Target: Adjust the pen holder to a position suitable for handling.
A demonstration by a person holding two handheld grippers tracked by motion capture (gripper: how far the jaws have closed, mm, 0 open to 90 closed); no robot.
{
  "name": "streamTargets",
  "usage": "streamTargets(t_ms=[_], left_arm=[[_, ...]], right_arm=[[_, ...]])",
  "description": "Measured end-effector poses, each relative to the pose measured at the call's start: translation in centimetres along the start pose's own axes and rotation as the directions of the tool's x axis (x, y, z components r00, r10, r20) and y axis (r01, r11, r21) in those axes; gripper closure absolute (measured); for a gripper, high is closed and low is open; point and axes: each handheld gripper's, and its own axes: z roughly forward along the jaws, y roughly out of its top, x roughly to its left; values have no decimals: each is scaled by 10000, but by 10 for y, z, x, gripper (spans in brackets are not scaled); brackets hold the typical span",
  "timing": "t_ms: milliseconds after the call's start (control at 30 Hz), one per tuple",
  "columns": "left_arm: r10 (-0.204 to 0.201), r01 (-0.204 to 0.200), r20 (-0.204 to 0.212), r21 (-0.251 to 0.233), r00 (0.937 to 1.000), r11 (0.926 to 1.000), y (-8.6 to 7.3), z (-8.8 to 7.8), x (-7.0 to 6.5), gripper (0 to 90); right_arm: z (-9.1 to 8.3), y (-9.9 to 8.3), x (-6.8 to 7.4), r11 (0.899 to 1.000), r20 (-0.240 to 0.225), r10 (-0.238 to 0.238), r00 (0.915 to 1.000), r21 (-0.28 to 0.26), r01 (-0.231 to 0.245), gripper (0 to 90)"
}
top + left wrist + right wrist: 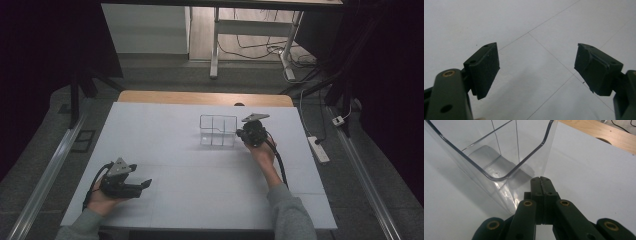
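White table top [200, 170] w/ a wood edge strip [205, 98] at 12 o'clock. Clear plastic organizer [218, 130], split into compartments, stands upright slightly past centre toward 1 o'clock. Right gripper [246, 133] sits just beside the organizer's 3 o'clock side, touching or nearly so; can't tell which. Grey three-cornered plate on top, cable trailing back toward 5 o'clock along the grey sleeve [292, 215]. Left gripper [142, 186] is low at 8 o'clock, well apart from the organizer, resting near the table surface, jaws pointing to 3 o'clock & apart. Beyond the table at 12 o'clock: desk legs [215, 45], floor cables. Power strip [318, 149] on floor at 3 o'clock.
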Motion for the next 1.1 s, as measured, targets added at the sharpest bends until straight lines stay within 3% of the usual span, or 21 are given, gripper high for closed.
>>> streamTargets(t_ms=[1100], left_arm=[[50, -50, -9, 10, 10000, 10000, 0, 0, -1, 199]], right_arm=[[22, 14, 26, 9993, -413, -379, 9984, -40, 377, 893]])
